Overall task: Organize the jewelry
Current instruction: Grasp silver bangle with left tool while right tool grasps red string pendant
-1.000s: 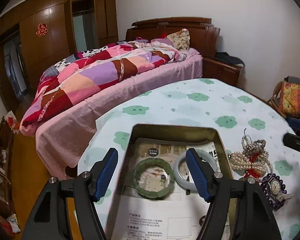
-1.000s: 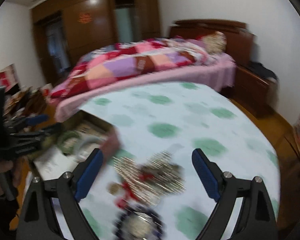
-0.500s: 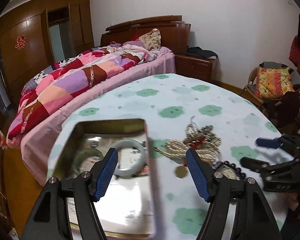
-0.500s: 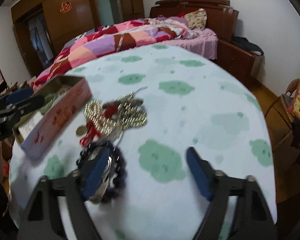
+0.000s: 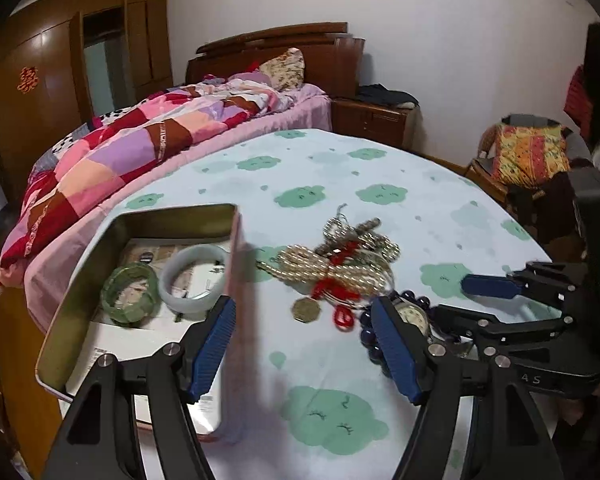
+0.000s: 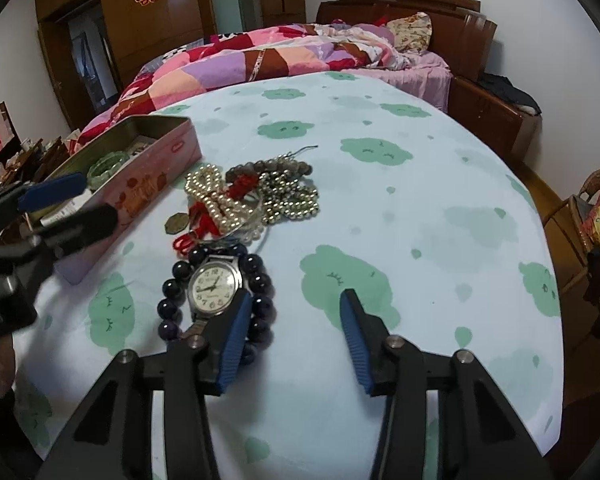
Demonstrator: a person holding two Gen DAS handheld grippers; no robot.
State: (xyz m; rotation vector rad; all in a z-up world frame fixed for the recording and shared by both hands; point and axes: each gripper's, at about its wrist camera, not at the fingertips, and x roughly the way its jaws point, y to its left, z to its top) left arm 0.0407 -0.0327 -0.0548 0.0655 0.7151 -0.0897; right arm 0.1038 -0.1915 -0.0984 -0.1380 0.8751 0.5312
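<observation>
Both tongs angle down at the surface point(image 6: 420, 208). The left tongs point(image 5: 304, 344) are spread wide with nothing between them, one finger hanging over the tin point(image 5: 140, 220), the other just by the beads point(image 5: 368, 336). The right tongs point(image 6: 296, 332) are closing, only bare cloth in the gap; the left finger overlaps the watch point(image 6: 214, 286) strap end, can't tell if it touches.

The surface is a round top under a pale cloth with green clouds, in a bedroom with a bed point(image 6: 300, 56) and wardrobe point(image 6: 156, 28) behind.

The watch lies face up inside the dark bead ring, strap running toward the right tongs. A necklace pile point(image 6: 252, 196) sits just beyond. The tin's long side runs away from the left camera; two bangles point(image 5: 130, 294) lie flat inside.
</observation>
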